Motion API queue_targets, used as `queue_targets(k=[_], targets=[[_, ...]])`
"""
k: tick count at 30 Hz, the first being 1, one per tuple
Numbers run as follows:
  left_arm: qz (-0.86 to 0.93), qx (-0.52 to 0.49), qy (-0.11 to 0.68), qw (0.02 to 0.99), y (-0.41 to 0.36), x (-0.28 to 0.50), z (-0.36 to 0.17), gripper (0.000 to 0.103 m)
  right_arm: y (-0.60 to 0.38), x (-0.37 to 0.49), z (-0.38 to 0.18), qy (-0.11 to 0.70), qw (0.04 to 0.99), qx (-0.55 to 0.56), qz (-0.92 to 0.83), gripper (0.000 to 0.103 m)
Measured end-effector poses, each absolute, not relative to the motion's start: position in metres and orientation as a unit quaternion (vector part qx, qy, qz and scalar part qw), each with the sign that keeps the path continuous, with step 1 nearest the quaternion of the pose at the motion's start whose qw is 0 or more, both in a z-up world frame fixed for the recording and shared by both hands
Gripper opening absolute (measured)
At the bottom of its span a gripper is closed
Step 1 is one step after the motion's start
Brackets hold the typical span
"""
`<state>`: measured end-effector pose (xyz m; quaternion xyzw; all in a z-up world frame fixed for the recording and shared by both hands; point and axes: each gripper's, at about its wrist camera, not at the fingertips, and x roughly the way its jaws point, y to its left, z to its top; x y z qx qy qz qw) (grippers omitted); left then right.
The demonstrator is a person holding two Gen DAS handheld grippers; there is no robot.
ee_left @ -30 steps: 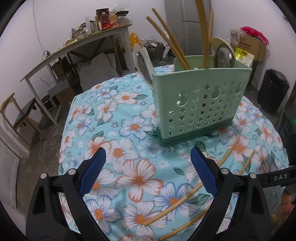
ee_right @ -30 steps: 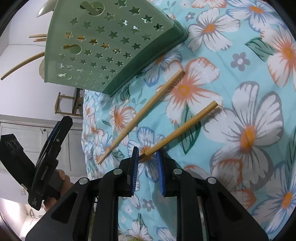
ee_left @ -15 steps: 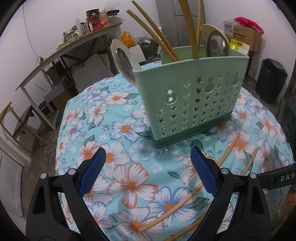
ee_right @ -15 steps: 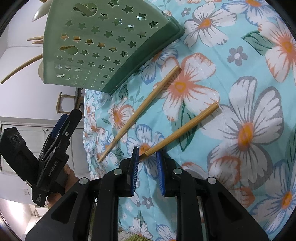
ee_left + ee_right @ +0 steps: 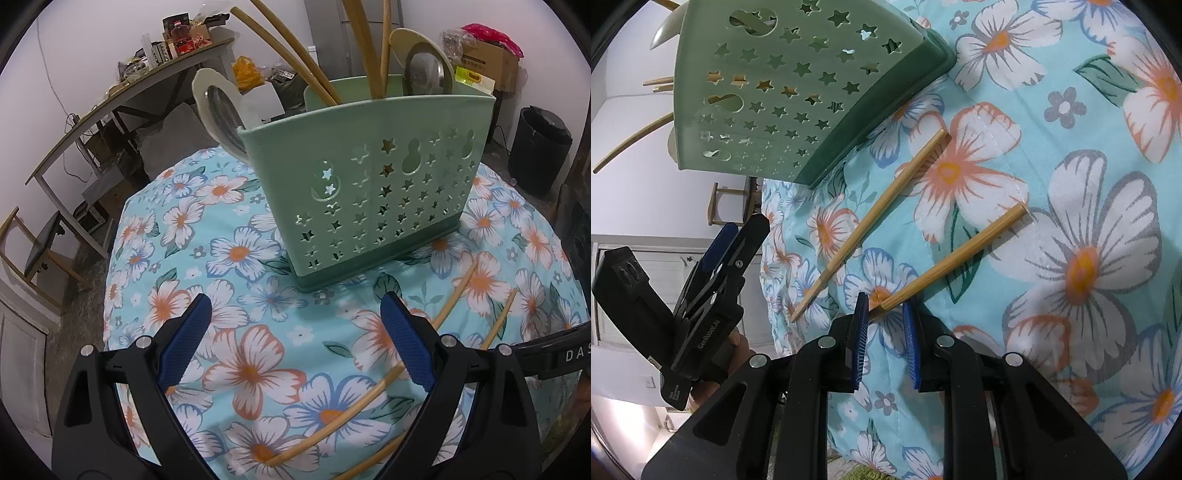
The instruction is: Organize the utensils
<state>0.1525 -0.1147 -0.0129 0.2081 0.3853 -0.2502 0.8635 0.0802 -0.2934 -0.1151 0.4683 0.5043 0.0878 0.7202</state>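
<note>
A pale green utensil caddy point(image 5: 388, 192) with star cut-outs stands on the floral cloth point(image 5: 251, 362). It holds several chopsticks point(image 5: 295, 51) and two spoons point(image 5: 221, 110). Two loose bamboo chopsticks lie on the cloth in front of it. My right gripper point(image 5: 884, 299) is low over the nearer chopstick point(image 5: 960, 258). The chopstick's thin end sits between the narrowly parted pads, with a gap on either side. The other chopstick point(image 5: 879, 218) lies just to its left. My left gripper point(image 5: 293, 297) is wide open and holds nothing, a short way before the caddy point(image 5: 768, 92).
The table is small and round, and its cloth edge point(image 5: 114, 266) drops off at left. Beyond it stand a cluttered desk point(image 5: 155, 85), a wooden chair point(image 5: 40, 254), a black bin point(image 5: 539, 147) and cardboard boxes point(image 5: 484, 62). A hand holds the left gripper point(image 5: 738, 236).
In the left wrist view the caddy has slid left and grown larger. The right gripper and the chopstick between its pads look the same.
</note>
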Motion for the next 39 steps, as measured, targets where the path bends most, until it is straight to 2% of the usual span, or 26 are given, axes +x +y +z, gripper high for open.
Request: queue_targets(k=[17, 22, 27, 31, 33, 39], targets=[[-0.273, 0.211, 0.387, 0.855, -0.126, 0.151, -0.013, 0.089, -0.296, 0.08, -0.12, 0.503, 0.72, 0.47, 0.092, 0.019], [-0.378, 0.158, 0.37, 0.834, -0.123, 0.151, -0.005, 0.089, -0.293, 0.081, -0.119, 0.502, 0.722, 0.467, 0.09, 0.019], [-0.466, 0.182, 0.361, 0.787, -0.14, 0.146, -0.009, 0.087, -0.29, 0.078, -0.118, 0.499, 0.724, 0.468, 0.088, 0.019], [-0.514, 0.211, 0.379, 0.74, -0.158, 0.14, -0.02, 0.071, -0.29, 0.078, -0.118, 0.499, 0.724, 0.467, 0.088, 0.019], [-0.53, 0.213, 0.403, 0.715, -0.165, 0.143, -0.029, 0.056, -0.29, 0.078, -0.118, 0.499, 0.724, 0.468, 0.088, 0.019], [-0.544, 0.209, 0.451, 0.676, -0.173, 0.156, -0.048, 0.028, -0.291, 0.073, -0.117, 0.498, 0.724, 0.469, 0.088, 0.019]])
